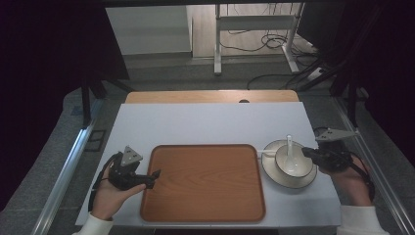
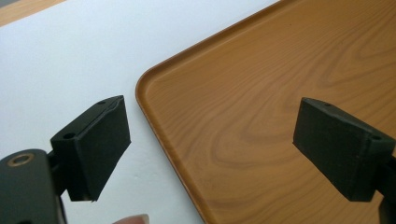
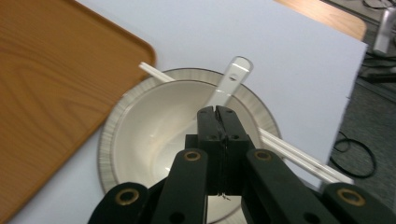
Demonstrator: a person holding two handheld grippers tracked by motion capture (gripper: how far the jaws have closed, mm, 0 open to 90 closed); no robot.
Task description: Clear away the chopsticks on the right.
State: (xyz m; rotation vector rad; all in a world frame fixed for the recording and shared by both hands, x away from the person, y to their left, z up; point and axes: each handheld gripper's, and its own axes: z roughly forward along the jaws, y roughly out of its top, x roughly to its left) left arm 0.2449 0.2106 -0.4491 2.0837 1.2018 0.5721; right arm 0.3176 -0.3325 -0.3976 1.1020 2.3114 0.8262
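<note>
Left side first. We see the left gripper [image 1: 155,175] with its jaws spread wide and nothing between them, poised over the near-left corner of the wooden tray [image 1: 203,216]; in the left gripper view the tray's [image 2: 154,77] rounded rim passes between the pads [image 2: 100,149].

The tray lies bare on the white sheet [image 1: 210,125].

Right of the tray, just beside it, sits a white bowl [image 1: 293,161] on a saucer-like plate [image 1: 274,178] with a ceramic soup spoon [image 1: 289,146] standing in the bowl and white chopsticks [image 1: 266,153] laid across the plate rim.

The right gripper [image 1: 307,152] has its jaws pressed together at the bowl's [image 3: 154,126] right rim, by the spoon's [image 3: 233,77] handle; whether they pinch the rim we cannot tell.

Judgement: the crockery is stiff, glazed, slippery and breakable, moderately heavy; a grip on the bowl rim, square and firm, seems best, as the loose spoon and chopsticks [image 3: 299,156] may slide off.

No brand, label or writing is legible.
</note>
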